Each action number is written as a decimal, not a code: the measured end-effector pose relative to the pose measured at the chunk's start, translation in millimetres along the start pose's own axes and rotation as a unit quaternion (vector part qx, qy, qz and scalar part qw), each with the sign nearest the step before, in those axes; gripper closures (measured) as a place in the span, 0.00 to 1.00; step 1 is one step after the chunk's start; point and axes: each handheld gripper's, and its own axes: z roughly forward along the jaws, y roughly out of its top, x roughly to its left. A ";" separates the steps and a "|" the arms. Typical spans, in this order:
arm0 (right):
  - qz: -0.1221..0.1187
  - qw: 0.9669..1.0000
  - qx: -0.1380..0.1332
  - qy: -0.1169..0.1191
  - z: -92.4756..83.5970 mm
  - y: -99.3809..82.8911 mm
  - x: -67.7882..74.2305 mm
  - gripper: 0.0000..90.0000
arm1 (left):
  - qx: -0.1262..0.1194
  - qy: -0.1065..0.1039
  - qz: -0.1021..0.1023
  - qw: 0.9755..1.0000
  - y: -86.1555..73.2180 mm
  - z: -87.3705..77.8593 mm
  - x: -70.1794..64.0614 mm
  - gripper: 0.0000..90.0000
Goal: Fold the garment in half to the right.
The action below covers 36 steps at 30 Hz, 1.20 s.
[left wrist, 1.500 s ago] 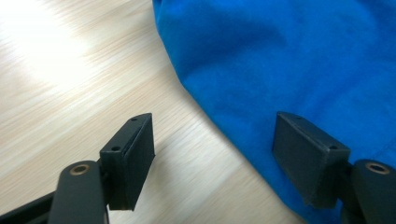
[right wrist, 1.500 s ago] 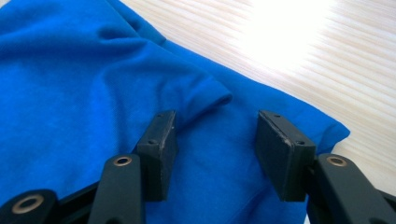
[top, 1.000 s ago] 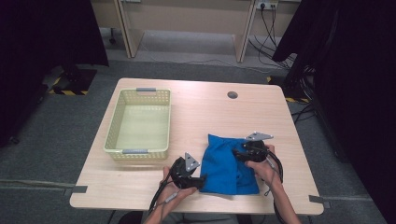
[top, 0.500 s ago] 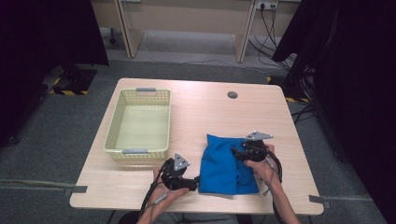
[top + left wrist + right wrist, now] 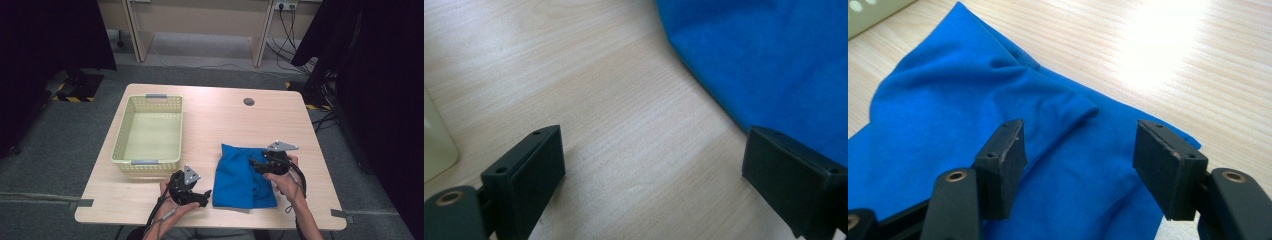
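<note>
Fingers of the left gripper stand wide apart with only bare table between them; they have just been opening and grip nothing. In the left gripper view the cloth edge runs just behind the right-hand finger, contact there cannot be told. Right gripper fingers stand about half open, also just been opening, and hover over the cloth's right part; the fabric with a raised fold lies between and below them, but the pads do not press on it. High view: blue cloth lies folded roughly flat on the near right part of the table, close to the front edge, wrinkled on its right half. Left gripper sits just left of the cloth's near-left corner, low over the table, held in the left hand. Right gripper sits over the cloth's right edge, held in the right hand, grey plate on top. Basket, pale yellow-green, stands on the left half of the table, apart from the cloth, just behind the left gripper. Its corner shows at the left edge of the left gripper view.
</note>
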 end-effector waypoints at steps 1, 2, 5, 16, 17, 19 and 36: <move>0.000 1.000 0.000 0.001 -0.5 0.1 0.5 0.41 | 0.003 0.000 0.008 1.000 -0.4 -0.3 -0.1 0.10; 0.000 1.000 -0.001 0.001 -1.2 0.2 0.7 0.41 | 0.005 0.002 0.014 1.000 -0.7 -0.3 -1.0 0.10; 0.002 1.000 -0.004 0.003 -3.5 0.4 0.9 0.38 | 0.006 0.000 0.016 1.000 -1.6 -1.1 -1.2 0.08; 0.017 1.000 -0.011 0.003 -3.8 8.1 -2.9 0.31 | 0.010 0.002 0.017 1.000 -1.5 -0.5 -0.7 0.06; 0.019 1.000 -0.010 0.003 -2.9 8.8 -2.9 0.30 | 0.012 0.004 0.015 1.000 -1.4 -0.2 -0.8 0.04; 0.021 1.000 -0.008 0.005 -0.3 10.3 -2.7 0.28 | 0.014 0.006 0.013 1.000 -1.3 0.3 -1.0 0.01; -0.024 0.999 0.015 0.022 38.1 16.3 6.0 0.68 | 0.016 0.004 0.012 1.000 -0.9 1.0 -0.9 0.00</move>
